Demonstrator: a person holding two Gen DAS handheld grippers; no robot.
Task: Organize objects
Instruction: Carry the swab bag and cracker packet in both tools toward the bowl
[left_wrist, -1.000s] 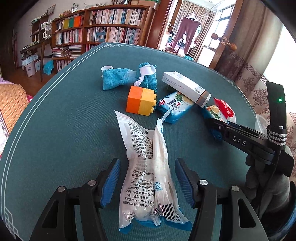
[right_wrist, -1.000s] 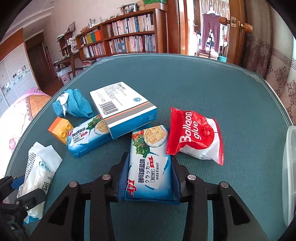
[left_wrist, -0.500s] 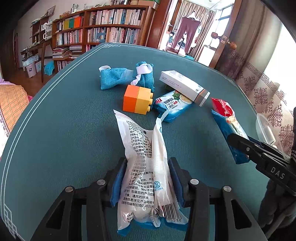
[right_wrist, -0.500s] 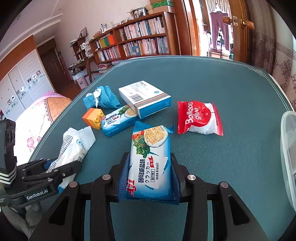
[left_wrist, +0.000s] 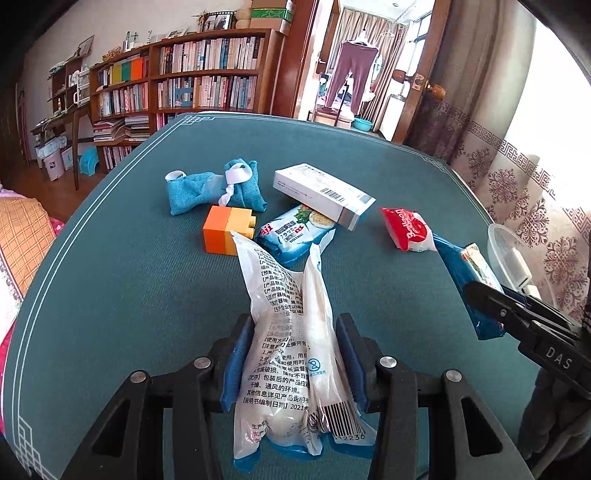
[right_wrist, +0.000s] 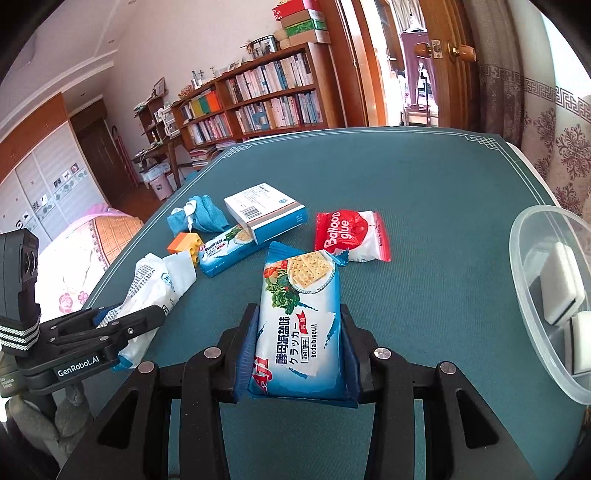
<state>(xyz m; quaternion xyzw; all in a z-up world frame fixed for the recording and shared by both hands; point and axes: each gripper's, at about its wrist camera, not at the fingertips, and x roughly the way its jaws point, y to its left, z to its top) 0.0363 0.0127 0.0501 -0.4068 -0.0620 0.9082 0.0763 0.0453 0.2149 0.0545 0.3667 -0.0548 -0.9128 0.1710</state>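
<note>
My left gripper (left_wrist: 293, 328) is shut on a white plastic packet (left_wrist: 291, 369) printed with black text, and the packet's near end is held just off the green table (left_wrist: 110, 295). My right gripper (right_wrist: 298, 317) is shut on a blue soda biscuit packet (right_wrist: 299, 295), which it holds above the table. In the left wrist view the right gripper (left_wrist: 517, 314) comes in from the right with that biscuit packet (left_wrist: 465, 280). The right wrist view shows the left gripper (right_wrist: 122, 325) low on the left with the white packet (right_wrist: 155, 280).
On the table lie a second biscuit packet (right_wrist: 225, 251), a white and blue box (right_wrist: 266, 214), a red Balloon glue bag (right_wrist: 347, 232), an orange and yellow block (right_wrist: 183, 243) and a knotted blue cloth (right_wrist: 203, 218). A clear plastic container (right_wrist: 535, 295) with white items stands at the right edge.
My left jaws closed on the white packet and lifted it slightly. My right gripper rose and drew back with the biscuit packet, and the clear container came further into its view.
</note>
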